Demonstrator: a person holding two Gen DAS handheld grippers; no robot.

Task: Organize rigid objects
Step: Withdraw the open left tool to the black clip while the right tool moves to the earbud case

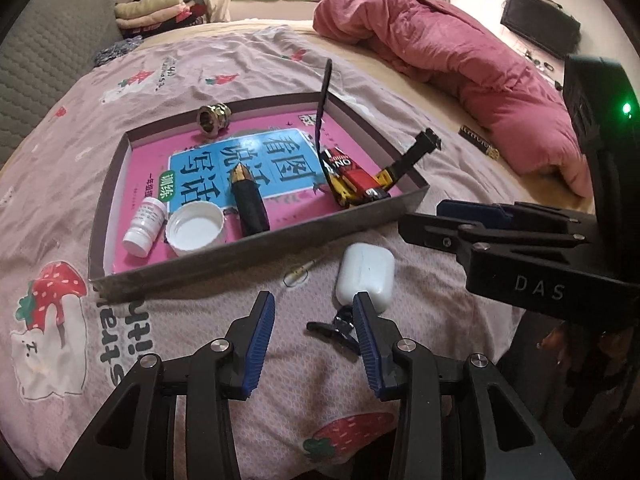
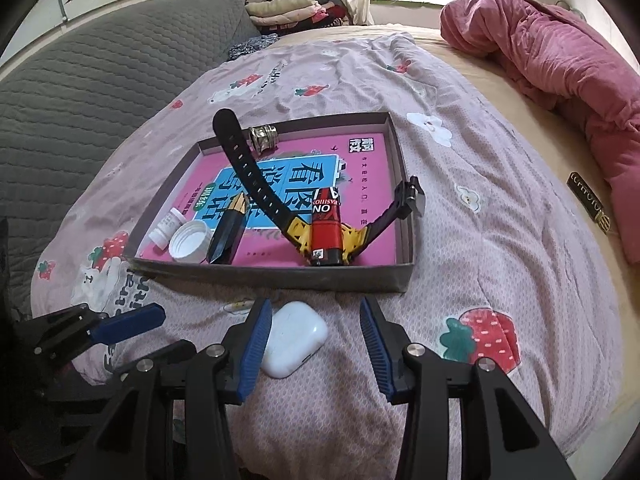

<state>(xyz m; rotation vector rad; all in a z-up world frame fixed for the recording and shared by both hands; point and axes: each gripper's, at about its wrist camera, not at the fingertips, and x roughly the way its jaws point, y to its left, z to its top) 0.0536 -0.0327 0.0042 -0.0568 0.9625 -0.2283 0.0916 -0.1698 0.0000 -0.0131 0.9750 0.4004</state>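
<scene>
I am working on the white earbud case, which is lying on the strawberry-print bedspread just in front of the tray's near wall, at lower centre of the right wrist view. It is sitting partly between the fingers of my right gripper, close against the left finger, and the pads are not pressing on it — the jaws are standing apart with a clear gap on the right side, so nothing is being gripped. My reading is that the pick-up of this case is the step in hand, and the next move is calling for me to centre the case between the pads before clamping, then lift it over the wall.

In the left wrist view my left gripper is hanging released too, empty between its fingers. A small dark clip is lying on the cloth by its right finger, just below the case; it is also waiting outside the tray, I judge.

The tray is a shallow cardboard box lined with a pink and blue book cover. Inside, at its left end, a small white bottle is lying on its side beside a white cap turned open side up, with a black lipstick-like tube next to them. Toward the right a yellow watch is resting with its black strap arching upward, and a red can is lying on it. A brass fitting is sitting at the far wall.
</scene>
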